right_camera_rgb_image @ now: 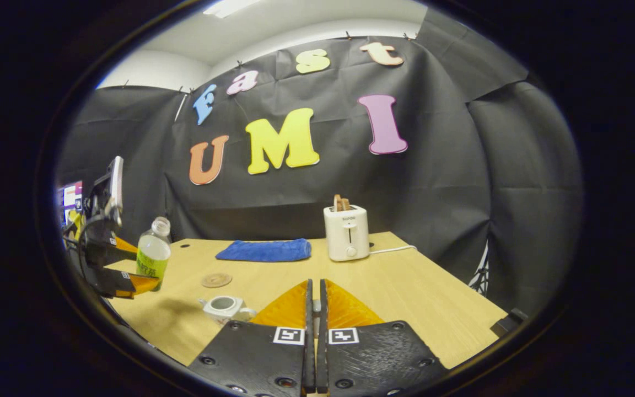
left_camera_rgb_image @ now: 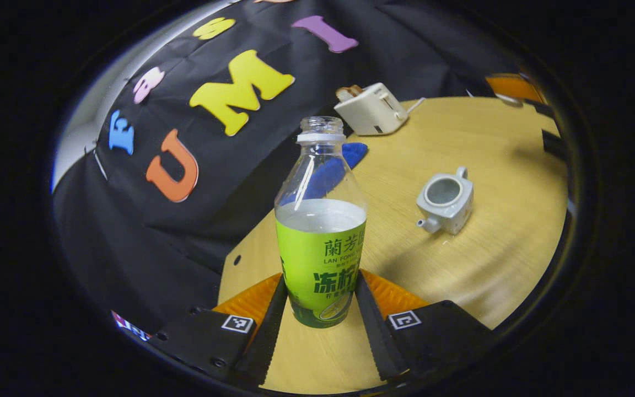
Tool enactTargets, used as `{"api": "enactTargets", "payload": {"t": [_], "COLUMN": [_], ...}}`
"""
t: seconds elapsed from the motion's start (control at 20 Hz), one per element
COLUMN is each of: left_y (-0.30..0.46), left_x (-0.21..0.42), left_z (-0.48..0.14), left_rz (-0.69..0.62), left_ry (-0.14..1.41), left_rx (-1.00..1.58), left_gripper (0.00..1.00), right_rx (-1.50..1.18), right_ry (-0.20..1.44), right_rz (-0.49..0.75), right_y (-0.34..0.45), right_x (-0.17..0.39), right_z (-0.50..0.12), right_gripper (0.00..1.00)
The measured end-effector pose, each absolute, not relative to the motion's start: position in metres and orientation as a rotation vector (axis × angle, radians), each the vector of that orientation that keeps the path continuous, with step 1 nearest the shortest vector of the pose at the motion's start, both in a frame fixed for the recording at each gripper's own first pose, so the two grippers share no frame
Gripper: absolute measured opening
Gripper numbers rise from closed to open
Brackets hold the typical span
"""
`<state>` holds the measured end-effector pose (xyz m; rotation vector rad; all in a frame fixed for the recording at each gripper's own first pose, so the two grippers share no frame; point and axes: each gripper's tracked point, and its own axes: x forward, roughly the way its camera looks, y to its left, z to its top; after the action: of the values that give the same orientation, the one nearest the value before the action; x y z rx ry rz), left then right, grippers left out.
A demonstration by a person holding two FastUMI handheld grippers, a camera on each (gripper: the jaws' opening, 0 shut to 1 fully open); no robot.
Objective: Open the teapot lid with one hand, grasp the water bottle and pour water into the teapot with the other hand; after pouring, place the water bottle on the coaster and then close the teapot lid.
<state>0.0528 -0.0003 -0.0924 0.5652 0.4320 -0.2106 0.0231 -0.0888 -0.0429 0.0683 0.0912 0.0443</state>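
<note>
Left gripper view: one water bottle (left_camera_rgb_image: 320, 231) being pinched by left gripper (left_camera_rgb_image: 317, 300), off table (left_camera_rgb_image: 505, 248); one lidless teapot (left_camera_rgb_image: 445, 201) mid-table. Right gripper (right_camera_rgb_image: 315, 309) fingers pressed together; whether lid is being held, cannot tell. One coaster (right_camera_rgb_image: 216, 280), one toaster (right_camera_rgb_image: 346, 232) near back edge.

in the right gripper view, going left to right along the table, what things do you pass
left gripper around the water bottle → coaster → teapot, lid off → blue cloth → toaster
</note>
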Motion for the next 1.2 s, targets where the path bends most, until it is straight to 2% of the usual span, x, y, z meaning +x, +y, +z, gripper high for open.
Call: {"api": "enactTargets", "payload": {"t": [0.25,0.55,0.8,1.2], "left_y": [-0.006,-0.007,-0.01,-0.027], "left_x": [0.06,0.122,0.172,0.223], "left_z": [-0.083,-0.068,-0.067,-0.106], "left_rz": [-0.193,-0.179,-0.168,-0.189], "left_ry": [0.372,0.296,0.244,0.306], "left_rx": [0.155,-0.094,-0.131,-0.092], "left_gripper": [0.74,0.74,0.74,0.74], "right_rx": [0.059,0.028,0.015,0.001], "right_ry": [0.095,0.094,0.105,0.143], "right_rz": [0.069,0.069,0.05,0.019], "right_y": [-0.069,-0.062,-0.066,-0.074], "right_x": [0.021,0.02,0.026,0.043], "right_z": [-0.04,-0.036,-0.04,-0.054], "right_gripper": [0.0,0.01,0.01,0.01]}}
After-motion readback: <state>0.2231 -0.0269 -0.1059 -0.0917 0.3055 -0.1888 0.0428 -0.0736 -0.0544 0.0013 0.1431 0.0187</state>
